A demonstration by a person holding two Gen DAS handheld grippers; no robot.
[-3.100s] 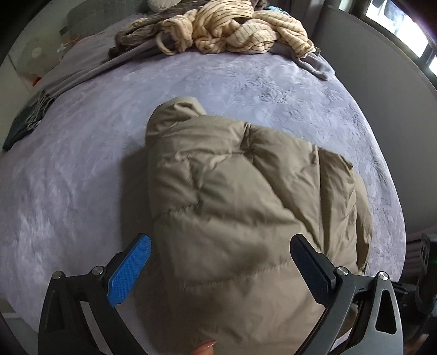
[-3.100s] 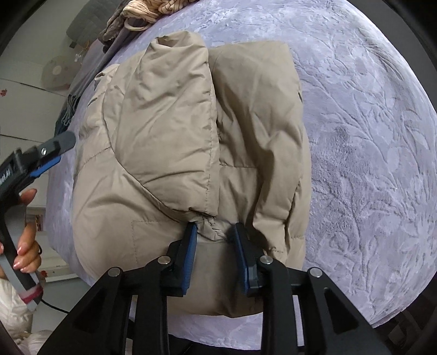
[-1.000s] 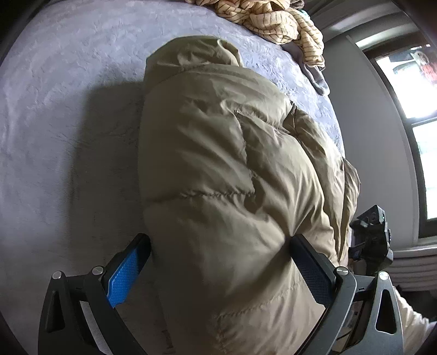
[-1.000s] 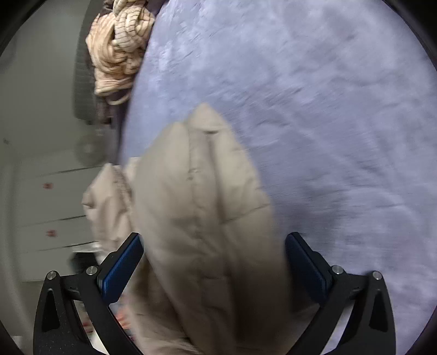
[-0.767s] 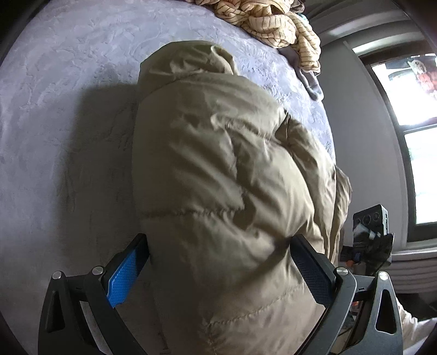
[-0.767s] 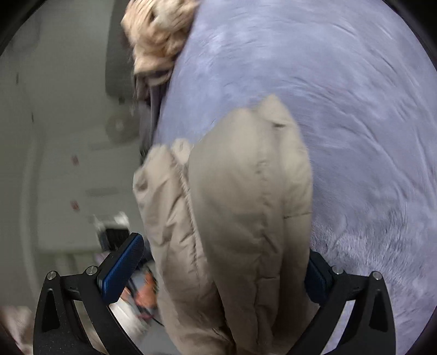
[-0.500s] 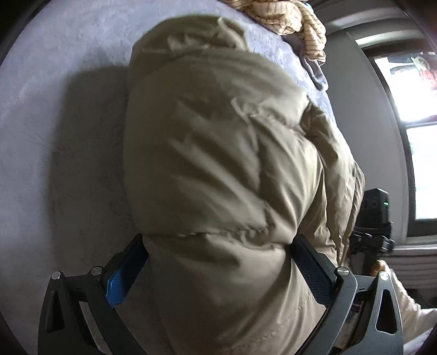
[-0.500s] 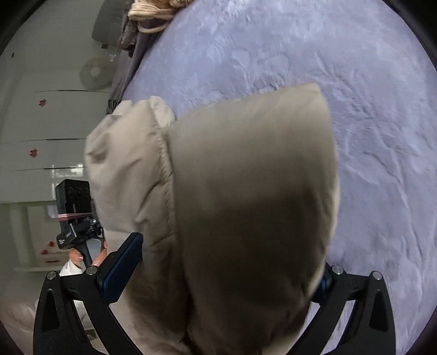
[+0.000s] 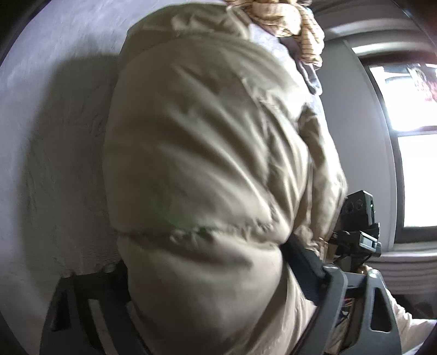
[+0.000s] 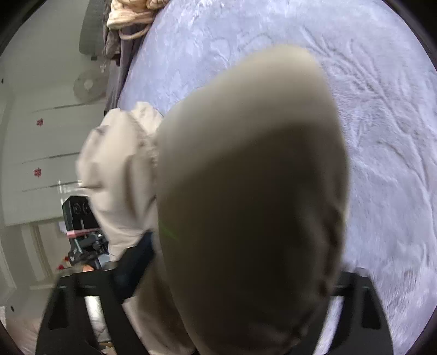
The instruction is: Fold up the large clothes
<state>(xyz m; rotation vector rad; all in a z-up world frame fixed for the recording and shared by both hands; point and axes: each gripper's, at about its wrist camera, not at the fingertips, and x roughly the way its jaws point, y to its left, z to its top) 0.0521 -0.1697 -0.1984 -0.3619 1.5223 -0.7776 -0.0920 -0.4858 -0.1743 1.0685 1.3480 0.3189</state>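
A puffy beige jacket (image 9: 204, 136), folded into a thick bundle, lies on the bed and fills both views. My left gripper (image 9: 207, 259) straddles its near end. The jaws are closing, the right finger (image 9: 300, 262) presses into the padding, and the left finger is buried under the bulge. My right gripper (image 10: 243, 259) straddles the opposite end of the jacket (image 10: 245, 163), jaws closing. Its left finger (image 10: 136, 262) pushes into the fabric; the right finger is hidden behind it. Each view shows the other gripper's black body beside the bundle.
A lilac embossed bedspread (image 10: 368, 109) surrounds the jacket. A heap of cream striped clothes (image 9: 286, 16) lies at the far end of the bed. A bright window (image 9: 409, 136) and grey wall stand on one side, a fan (image 10: 87, 84) and white cupboards on the other.
Both pairs of jaws have narrowed onto the jacket, which now bulges over the fingers. The right gripper swung around to the jacket's end, and both views have come closer to the fabric.
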